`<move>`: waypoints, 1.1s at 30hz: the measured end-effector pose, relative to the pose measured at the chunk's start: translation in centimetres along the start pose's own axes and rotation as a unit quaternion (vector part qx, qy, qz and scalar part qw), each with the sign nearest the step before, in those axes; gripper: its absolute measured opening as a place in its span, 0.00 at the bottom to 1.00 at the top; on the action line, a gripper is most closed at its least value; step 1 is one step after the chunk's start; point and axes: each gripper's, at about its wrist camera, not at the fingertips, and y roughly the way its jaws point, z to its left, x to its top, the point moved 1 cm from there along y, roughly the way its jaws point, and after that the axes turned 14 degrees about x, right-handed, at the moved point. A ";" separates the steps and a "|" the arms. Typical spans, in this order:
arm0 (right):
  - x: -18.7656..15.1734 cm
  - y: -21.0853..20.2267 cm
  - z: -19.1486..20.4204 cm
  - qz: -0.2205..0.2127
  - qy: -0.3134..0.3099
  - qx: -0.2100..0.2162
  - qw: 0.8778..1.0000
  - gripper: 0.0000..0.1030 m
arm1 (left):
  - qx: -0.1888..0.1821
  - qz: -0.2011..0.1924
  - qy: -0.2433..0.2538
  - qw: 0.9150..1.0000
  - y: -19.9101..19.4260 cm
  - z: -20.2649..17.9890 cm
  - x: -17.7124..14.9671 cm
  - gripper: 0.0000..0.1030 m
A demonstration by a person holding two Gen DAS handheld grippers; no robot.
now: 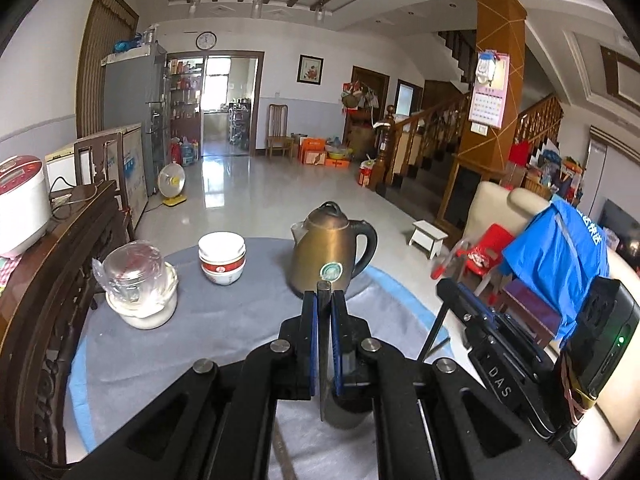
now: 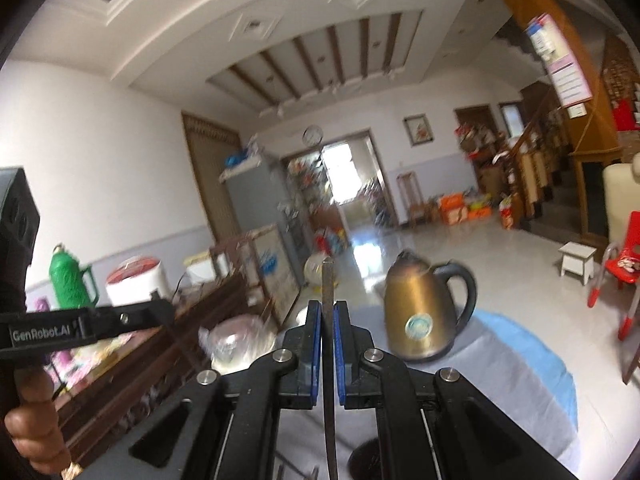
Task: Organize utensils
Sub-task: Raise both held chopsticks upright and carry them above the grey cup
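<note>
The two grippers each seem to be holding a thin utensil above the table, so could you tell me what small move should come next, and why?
Probably carry both toward a spot to set them down. The left gripper and right gripper are each shut on a thin flat utensil, lifted above the grey cloth, with the kettle and bowls ahead. No utensil holder is visible yet.

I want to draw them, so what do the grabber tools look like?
Both grippers, left and right, are black frames with silver round bolts and thin blue finger pads. White letters on their sides read "DAS" and "GenRobot.AI".
</note>
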 end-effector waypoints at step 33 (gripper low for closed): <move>-4.4 1.3 -3.9 0.018 -0.002 -0.058 0.998 0.06 | -0.018 0.070 -0.003 0.997 5.8 -3.5 -4.3 0.07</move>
